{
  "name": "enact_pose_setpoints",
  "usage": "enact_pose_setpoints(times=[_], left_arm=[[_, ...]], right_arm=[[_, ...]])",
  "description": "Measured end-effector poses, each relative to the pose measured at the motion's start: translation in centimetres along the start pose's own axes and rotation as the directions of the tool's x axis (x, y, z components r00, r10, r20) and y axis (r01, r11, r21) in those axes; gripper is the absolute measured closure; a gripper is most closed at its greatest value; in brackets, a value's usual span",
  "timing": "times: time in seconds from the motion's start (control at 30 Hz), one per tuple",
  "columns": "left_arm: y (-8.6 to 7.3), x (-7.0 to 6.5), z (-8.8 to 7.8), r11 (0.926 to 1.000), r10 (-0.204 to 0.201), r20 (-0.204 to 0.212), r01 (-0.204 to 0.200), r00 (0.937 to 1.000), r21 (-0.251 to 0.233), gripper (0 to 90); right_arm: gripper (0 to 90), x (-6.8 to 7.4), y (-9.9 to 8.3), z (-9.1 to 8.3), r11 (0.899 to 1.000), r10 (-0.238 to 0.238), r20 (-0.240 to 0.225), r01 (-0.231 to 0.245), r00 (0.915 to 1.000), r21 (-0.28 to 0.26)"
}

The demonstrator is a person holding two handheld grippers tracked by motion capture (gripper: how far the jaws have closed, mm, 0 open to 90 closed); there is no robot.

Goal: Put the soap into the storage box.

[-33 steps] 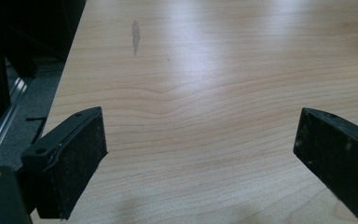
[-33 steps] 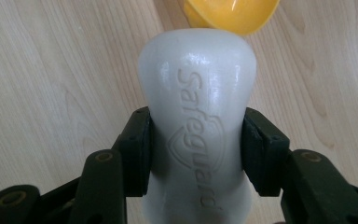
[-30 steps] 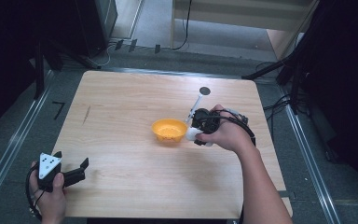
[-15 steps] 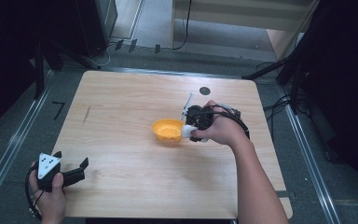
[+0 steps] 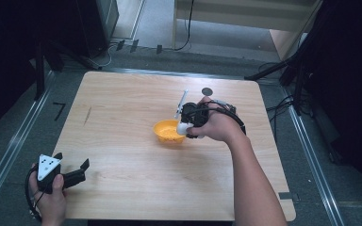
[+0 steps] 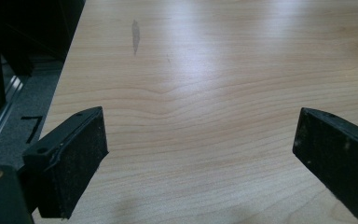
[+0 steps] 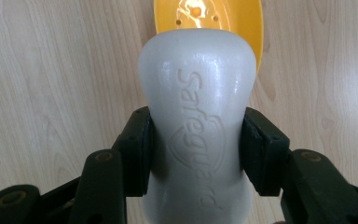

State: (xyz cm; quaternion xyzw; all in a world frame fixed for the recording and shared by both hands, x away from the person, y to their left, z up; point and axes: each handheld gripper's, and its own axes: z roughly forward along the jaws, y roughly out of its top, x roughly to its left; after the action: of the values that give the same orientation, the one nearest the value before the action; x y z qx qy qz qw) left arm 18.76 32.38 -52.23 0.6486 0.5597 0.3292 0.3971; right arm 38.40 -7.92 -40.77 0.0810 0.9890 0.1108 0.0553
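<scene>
The right gripper (image 7: 196, 154) has its 2 black jaws clamped on the flanks of a white, rounded bar of soap (image 7: 196, 116) w/ "Safeguard" embossed on its face; pads press both sides, bar sticks out well past the tips. In the high view that gripper (image 5: 186, 127) sits at the right rim of a small orange plastic dish (image 5: 168, 131), soap end (image 5: 184, 128) just over or at the rim; can't tell if touching. In the right gripper view the dish (image 7: 242, 21) lies straight ahead, beyond the soap.

The left gripper (image 5: 75, 172) rests at the near-left corner of the light wooden table (image 5: 122, 117), well apart from the dish. Its 2 jaws stand wide open w/ nothing between them, only bare tabletop (image 6: 200, 93) ahead.
</scene>
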Motion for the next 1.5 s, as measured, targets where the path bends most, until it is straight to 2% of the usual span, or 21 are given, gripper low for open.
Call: enact_pose_setpoints(times=[0.17,0.33,0.5,0.63,0.77,1.07,1.33,1.4,1.5], left_arm=[[0.0,0.0,0.0,1.0000,-0.002,0.001,0.002,1.0000,0.001,3.4],[0.0,0.1,0.0,1.0000,-0.003,0.005,0.003,1.0000,-0.003,3.4],[-0.1,0.1,-0.1,0.9999,-0.009,0.010,0.010,0.9999,-0.010,3.9],[-0.1,0.0,-0.2,0.9999,0.003,0.013,-0.003,0.9999,-0.012,3.9],[-0.1,0.0,-0.2,0.9998,-0.003,0.015,0.003,0.9999,-0.021,3.9],[-0.4,-0.1,-0.7,0.9986,0.011,0.035,-0.009,0.9993,-0.052,3.9],[-0.4,-0.1,-0.7,0.9986,0.011,0.039,-0.009,0.9992,-0.051,3.9],[-0.4,-0.1,-0.7,0.9987,0.014,0.040,-0.012,0.9991,-0.049,3.9],[-0.4,-0.1,-0.7,0.9989,0.014,0.041,-0.012,0.9991,-0.046,3.9]], right_arm=[[51.1,-0.1,1.0,0.4,1.000,-0.029,0.000,0.029,0.9996,0.000],[51.1,-0.1,1.7,1.0,0.999,-0.032,-0.002,0.032,0.9995,0.007],[51.1,-0.4,2.6,1.7,0.998,-0.057,0.004,0.057,0.9984,0.016],[51.1,-0.6,3.3,2.1,0.998,-0.063,-0.001,0.063,0.9980,0.017],[51.1,-0.8,3.9,2.5,0.997,-0.075,-0.006,0.075,0.9971,0.017],[51.1,-1.2,5.5,3.5,0.995,-0.099,-0.002,0.099,0.9951,0.035],[51.0,-1.1,5.8,4.3,0.992,-0.106,-0.004,0.106,0.9943,0.073],[51.0,-1.1,5.8,4.3,0.991,-0.117,-0.003,0.116,0.9932,0.068],[51.0,-1.2,5.8,4.5,0.992,-0.104,-0.006,0.104,0.9945,0.072]])
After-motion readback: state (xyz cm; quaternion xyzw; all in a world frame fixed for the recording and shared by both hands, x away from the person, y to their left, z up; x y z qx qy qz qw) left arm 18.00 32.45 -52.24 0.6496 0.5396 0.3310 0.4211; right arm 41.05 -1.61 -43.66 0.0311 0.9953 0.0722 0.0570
